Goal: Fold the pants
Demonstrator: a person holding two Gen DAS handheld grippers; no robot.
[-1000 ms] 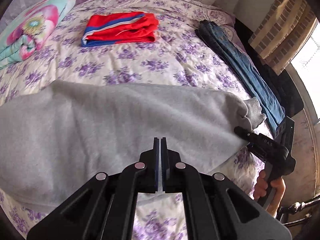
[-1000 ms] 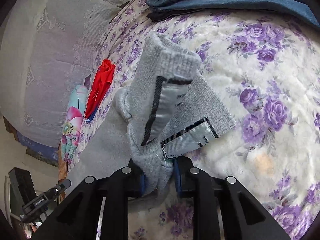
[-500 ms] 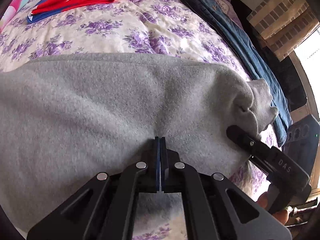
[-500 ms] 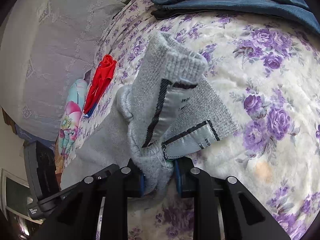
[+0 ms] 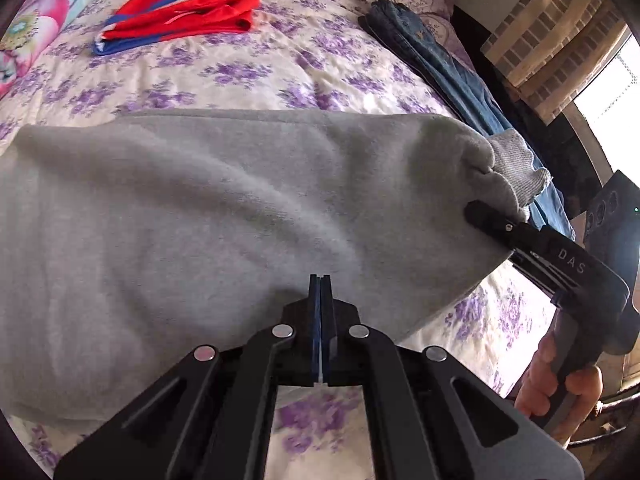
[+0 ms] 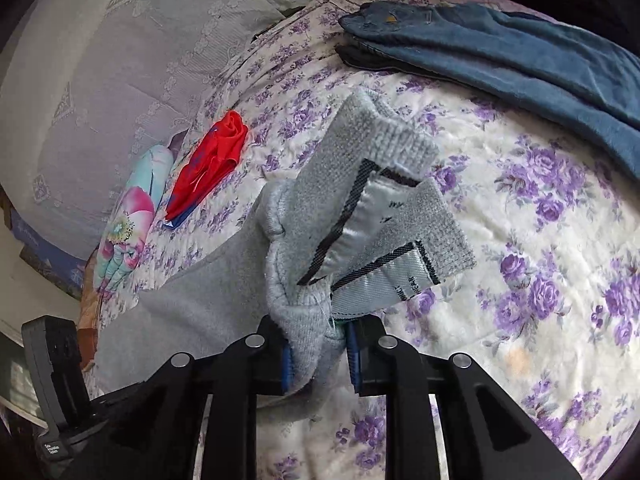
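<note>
Grey sweatpants (image 5: 208, 216) lie spread across the flowered bed (image 5: 280, 72). My left gripper (image 5: 321, 280) is shut, its tips low over the pants near their front edge; no cloth shows between the pads. My right gripper (image 6: 318, 354) is shut on the pants' bunched, ribbed end (image 6: 384, 152), which stands up out of the jaws with two grey labels (image 6: 376, 216) showing. In the left wrist view the right gripper (image 5: 476, 210) holds that end at the pants' right tip, a little off the bed, with a person's hand (image 5: 560, 380) on its handle.
A folded red and blue garment (image 5: 180, 12) lies at the far side of the bed, beside a colourful pillow (image 5: 40, 20). Blue jeans (image 5: 448, 64) stretch along the bed's right edge. Beyond that edge are dark furniture and a brick wall (image 5: 540, 40).
My left gripper has come down closer to the grey pants. My right gripper has risen a little and rolled, keeping the ribbed end pinched.
</note>
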